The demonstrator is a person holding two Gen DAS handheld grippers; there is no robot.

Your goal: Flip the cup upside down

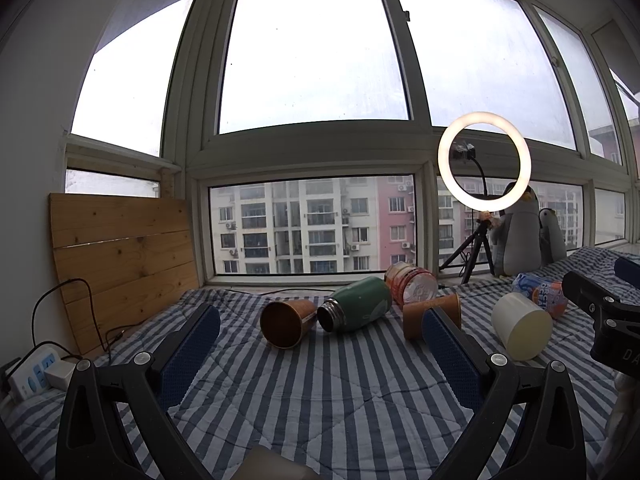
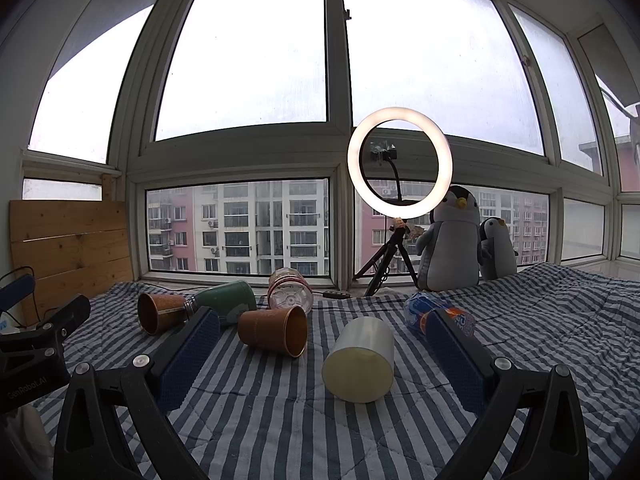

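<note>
Several cups lie on their sides on the striped blanket point(image 1: 320, 400). A pale cream cup point(image 2: 360, 360) lies between the open fingers of my right gripper point(image 2: 320, 340), a little ahead of them; it also shows in the left wrist view point(image 1: 522, 326). Two brown cups point(image 2: 276, 334) point(image 2: 158, 312) lie further left. In the left wrist view one brown cup point(image 1: 286, 322) lies ahead between the fingers of my open left gripper point(image 1: 320, 344), and the other point(image 1: 416, 320) is partly behind the right finger. Both grippers are empty.
A green flask point(image 1: 356, 308), a clear plastic jar point(image 1: 412, 288) and a blue and orange bottle point(image 1: 542, 294) also lie on the blanket. A ring light on a tripod point(image 2: 400, 162) and two plush penguins point(image 2: 452, 240) stand by the window. A wooden board point(image 1: 120, 256) and power strip point(image 1: 36, 376) are at left.
</note>
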